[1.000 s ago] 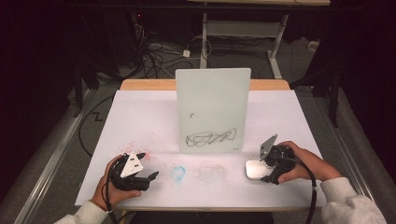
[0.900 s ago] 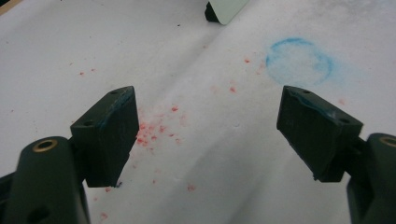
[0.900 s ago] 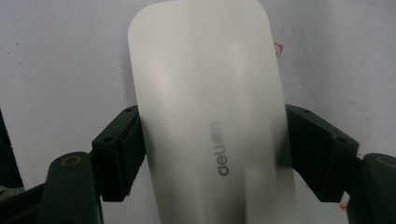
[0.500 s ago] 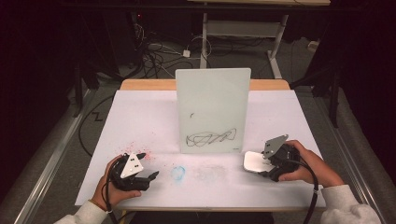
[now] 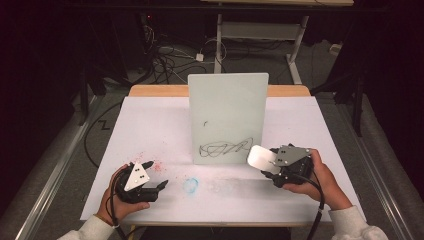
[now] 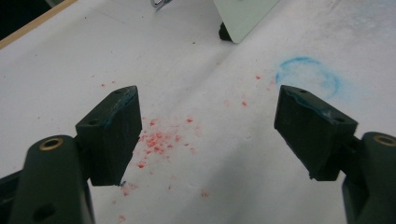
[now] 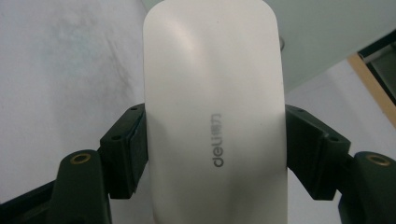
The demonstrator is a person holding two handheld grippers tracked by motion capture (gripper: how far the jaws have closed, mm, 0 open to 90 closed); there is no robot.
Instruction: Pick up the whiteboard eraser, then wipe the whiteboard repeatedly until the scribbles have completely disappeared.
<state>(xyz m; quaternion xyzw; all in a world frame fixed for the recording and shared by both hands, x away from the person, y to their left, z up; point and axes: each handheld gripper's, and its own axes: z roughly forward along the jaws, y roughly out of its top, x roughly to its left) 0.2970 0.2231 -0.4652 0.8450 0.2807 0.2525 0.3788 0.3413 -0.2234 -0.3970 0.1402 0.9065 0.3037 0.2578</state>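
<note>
A small whiteboard point(image 5: 228, 117) stands upright mid-table with a black scribble point(image 5: 225, 148) low on its face. My right gripper point(image 5: 274, 165) is shut on a white board eraser point(image 5: 260, 157), held off the table just right of the board's lower corner. In the right gripper view the eraser point(image 7: 215, 112) sits between both jaws, its grey logo facing the camera. My left gripper point(image 5: 154, 175) rests open at the front left. The left gripper view has its jaws wide apart over red specks point(image 6: 161, 140), nothing between them.
White paper point(image 5: 150, 125) covers the table. A faint blue ring point(image 5: 190, 185) and a pale smudge point(image 5: 222, 186) mark it in front of the board. Red specks point(image 5: 152, 165) lie by the left gripper. Cables point(image 5: 165, 60) and a metal stand point(image 5: 260, 35) are on the floor behind.
My right gripper has lifted the eraser and carried it left and toward the board's lower right corner. The left gripper has stayed put.
</note>
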